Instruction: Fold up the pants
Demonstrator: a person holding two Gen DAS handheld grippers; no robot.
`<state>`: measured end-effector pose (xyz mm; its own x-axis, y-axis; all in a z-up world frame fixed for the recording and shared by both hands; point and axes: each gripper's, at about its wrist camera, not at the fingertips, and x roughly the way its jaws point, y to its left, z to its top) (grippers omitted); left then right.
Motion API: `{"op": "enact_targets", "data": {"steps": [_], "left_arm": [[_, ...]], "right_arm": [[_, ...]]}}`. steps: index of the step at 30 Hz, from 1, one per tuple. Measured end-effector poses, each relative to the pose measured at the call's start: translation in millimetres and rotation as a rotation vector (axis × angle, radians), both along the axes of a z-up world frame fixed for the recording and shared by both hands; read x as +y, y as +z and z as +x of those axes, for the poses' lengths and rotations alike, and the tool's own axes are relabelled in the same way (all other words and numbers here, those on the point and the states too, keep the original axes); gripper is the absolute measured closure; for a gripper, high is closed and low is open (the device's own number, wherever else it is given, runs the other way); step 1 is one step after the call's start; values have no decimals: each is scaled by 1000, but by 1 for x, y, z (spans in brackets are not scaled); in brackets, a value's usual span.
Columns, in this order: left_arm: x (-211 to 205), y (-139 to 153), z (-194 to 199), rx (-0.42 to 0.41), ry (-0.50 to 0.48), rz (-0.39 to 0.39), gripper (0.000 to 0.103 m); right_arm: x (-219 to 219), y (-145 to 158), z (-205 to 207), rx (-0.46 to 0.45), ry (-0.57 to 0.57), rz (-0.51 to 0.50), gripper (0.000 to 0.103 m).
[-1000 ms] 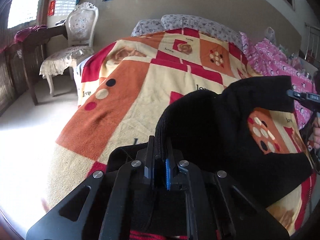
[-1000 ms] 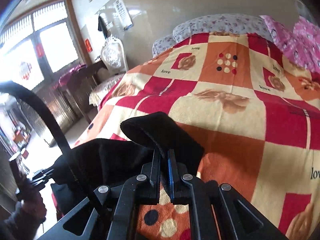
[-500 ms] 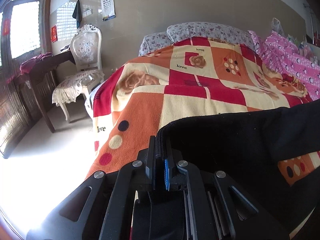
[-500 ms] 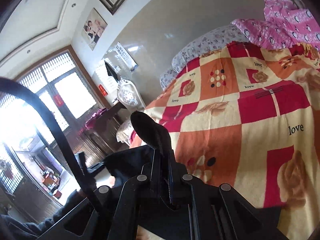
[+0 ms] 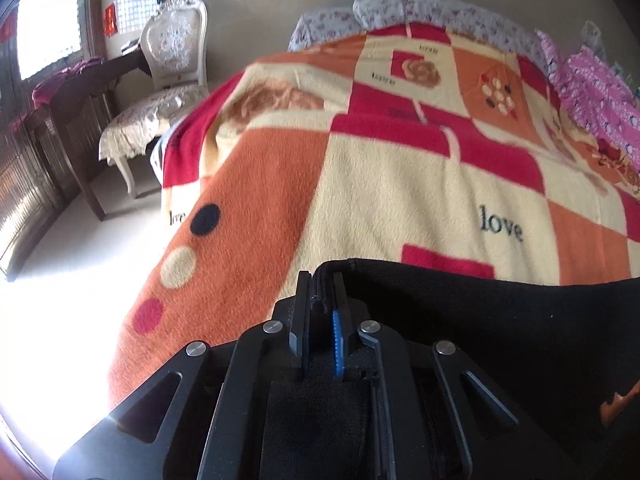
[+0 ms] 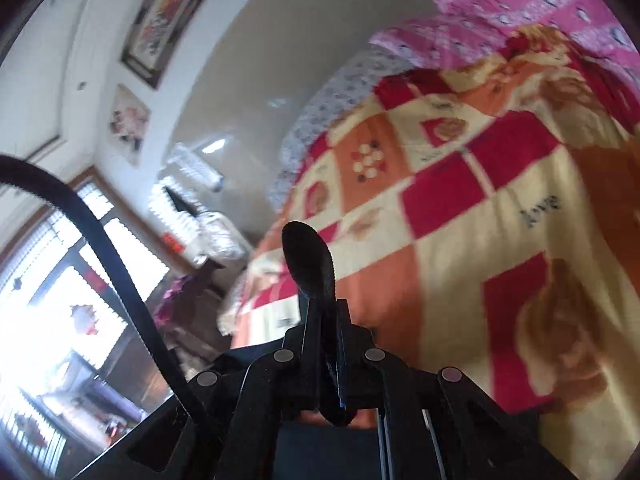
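The black pants (image 5: 500, 320) are held up over the near end of the bed. My left gripper (image 5: 321, 280) is shut on one corner of their top edge, and the cloth stretches taut to the right from it. My right gripper (image 6: 325, 304) is shut on another corner of the pants (image 6: 308, 256), which sticks up between the fingers as a rounded black flap. The right wrist view is tilted and blurred. The lower part of the pants is hidden under the grippers.
The bed is covered by a checked orange, red and cream blanket (image 5: 400, 168) (image 6: 460, 220). A pink quilt (image 5: 592, 92) lies along its right side, pillows (image 5: 400, 8) at the head. A white chair (image 5: 168, 80) and dark desk (image 5: 68, 112) stand left of the bed.
Both grippers lifted the pants and pulled them taut. The left view moved closer over the blanket. The right gripper tilted upward and rolled, so more wall and ceiling show.
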<state>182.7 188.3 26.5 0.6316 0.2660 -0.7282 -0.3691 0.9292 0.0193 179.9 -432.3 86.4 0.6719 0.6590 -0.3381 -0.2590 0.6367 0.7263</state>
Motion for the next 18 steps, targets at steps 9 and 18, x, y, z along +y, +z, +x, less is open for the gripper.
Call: {"op": "enact_targets", "data": {"steps": [9,18], "left_arm": [[38,-5,-41,-81,140,-172,86],[72,-12,-86,-210,271,-376,86]], "right_arm": [[-24,-58,4,34,-207,-285,97],[-27,-80,8,84,-162,-241,95]]}}
